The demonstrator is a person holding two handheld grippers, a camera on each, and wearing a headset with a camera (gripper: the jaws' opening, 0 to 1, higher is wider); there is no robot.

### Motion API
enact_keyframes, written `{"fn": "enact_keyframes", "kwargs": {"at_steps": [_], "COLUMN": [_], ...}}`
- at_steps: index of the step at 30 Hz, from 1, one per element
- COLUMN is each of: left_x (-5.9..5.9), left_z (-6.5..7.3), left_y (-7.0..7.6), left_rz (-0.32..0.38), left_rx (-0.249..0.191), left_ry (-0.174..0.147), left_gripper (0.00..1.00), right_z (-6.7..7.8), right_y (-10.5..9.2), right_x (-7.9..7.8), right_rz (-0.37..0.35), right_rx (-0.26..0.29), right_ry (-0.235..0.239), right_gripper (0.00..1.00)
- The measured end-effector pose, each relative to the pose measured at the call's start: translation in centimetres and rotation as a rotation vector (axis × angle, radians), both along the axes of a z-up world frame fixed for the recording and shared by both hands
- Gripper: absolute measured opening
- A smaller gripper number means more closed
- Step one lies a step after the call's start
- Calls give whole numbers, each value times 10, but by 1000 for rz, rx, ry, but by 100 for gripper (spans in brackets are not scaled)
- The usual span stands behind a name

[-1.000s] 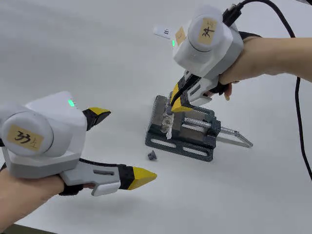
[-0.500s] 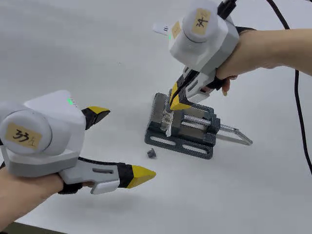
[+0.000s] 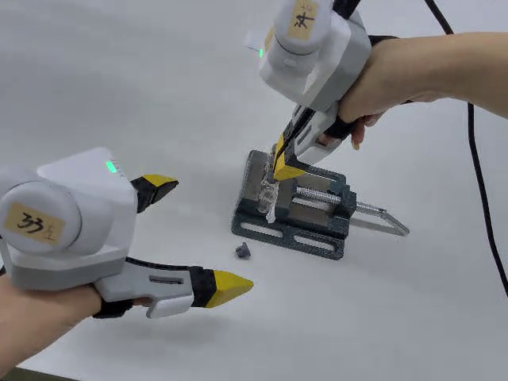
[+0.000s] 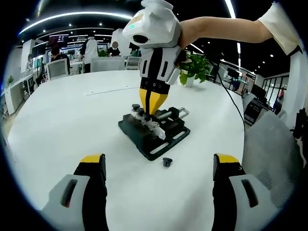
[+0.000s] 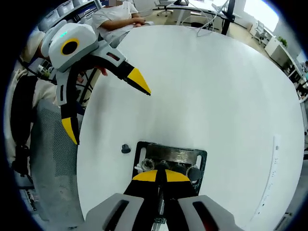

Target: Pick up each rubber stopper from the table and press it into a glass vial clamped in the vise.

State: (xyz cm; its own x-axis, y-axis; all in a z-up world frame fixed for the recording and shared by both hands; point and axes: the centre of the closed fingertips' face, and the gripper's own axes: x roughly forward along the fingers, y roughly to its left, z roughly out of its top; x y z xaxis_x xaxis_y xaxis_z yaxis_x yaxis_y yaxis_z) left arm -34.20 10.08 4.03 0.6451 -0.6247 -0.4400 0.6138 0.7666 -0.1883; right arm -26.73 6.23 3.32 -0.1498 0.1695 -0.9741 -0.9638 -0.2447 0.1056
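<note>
A dark vise (image 3: 305, 226) stands mid-table and clamps clear glass vials (image 3: 267, 193). My right gripper (image 3: 279, 169) points down with its yellow tips together on top of a vial. The tips hide whether a stopper sits under them. In the right gripper view the right gripper (image 5: 161, 176) is shut over the vise (image 5: 171, 155). A loose dark rubber stopper (image 3: 243, 252) lies in front of the vise. My left gripper (image 3: 200, 234) hovers open at the lower left, apart from the stopper. In the left gripper view the stopper (image 4: 167, 161) lies just beyond the left gripper (image 4: 159, 159).
A black cable (image 3: 479, 182) trails from the right gripper down the table's right side. The vise handle (image 3: 382, 220) sticks out to the right. A small white label (image 3: 254, 41) lies on the table behind the right gripper. Chairs and people are beyond the table's far edge.
The right gripper's body has swung up and to the left while its tips stay over the vial. The left gripper has held still and open.
</note>
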Motion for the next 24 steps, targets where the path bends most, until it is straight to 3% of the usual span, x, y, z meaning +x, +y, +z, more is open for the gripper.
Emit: {"fn": "enact_keyframes", "kwargs": {"at_steps": [5, 11, 20, 24], "left_x": [4, 7, 11, 11], "left_z": [-1, -1, -3, -4], "left_y": [1, 4, 7, 4], "left_rz": [6, 11, 27, 21], "left_rx": [-7, -6, -12, -12], "left_ry": [2, 4, 7, 9], "left_gripper": [91, 91, 91, 91], "right_z": [0, -5, -5, -6], "right_y": [-1, 0, 2, 4], "right_x": [-1, 4, 3, 2], "right_rz": [10, 51, 8, -35], "right_rx": [-9, -63, -67, -96], "right_ry": [-10, -44, -4, 15], "right_gripper": [0, 0, 0, 0]}}
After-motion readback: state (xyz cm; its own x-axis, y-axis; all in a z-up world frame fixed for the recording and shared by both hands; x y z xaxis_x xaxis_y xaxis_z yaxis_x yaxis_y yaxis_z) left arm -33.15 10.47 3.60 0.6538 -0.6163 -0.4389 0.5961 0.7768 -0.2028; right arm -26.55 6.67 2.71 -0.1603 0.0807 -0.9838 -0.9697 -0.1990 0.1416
